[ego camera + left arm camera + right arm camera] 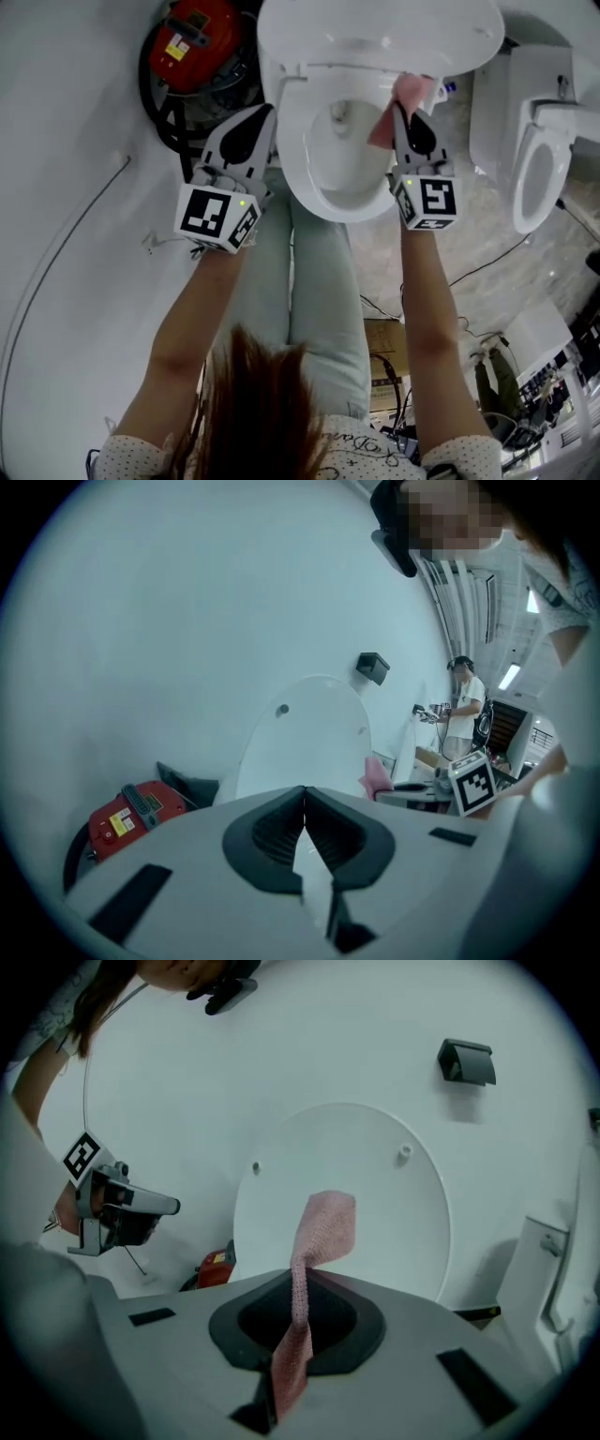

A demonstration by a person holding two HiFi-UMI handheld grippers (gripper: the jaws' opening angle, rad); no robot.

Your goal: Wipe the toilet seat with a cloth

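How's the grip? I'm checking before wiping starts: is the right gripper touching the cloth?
Touching. The right gripper view shows the jaws of the right gripper shut on the cloth, which is pinched between them, its end standing free above.

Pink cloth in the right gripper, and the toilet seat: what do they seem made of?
Pink cloth: soft matte textile, knitted or woven by its fine grid texture; it folds limply where the right gripper pinches it. Toilet seat: smooth white with a soft sheen, probably hard plastic, though the look alone cannot rule out ceramic.
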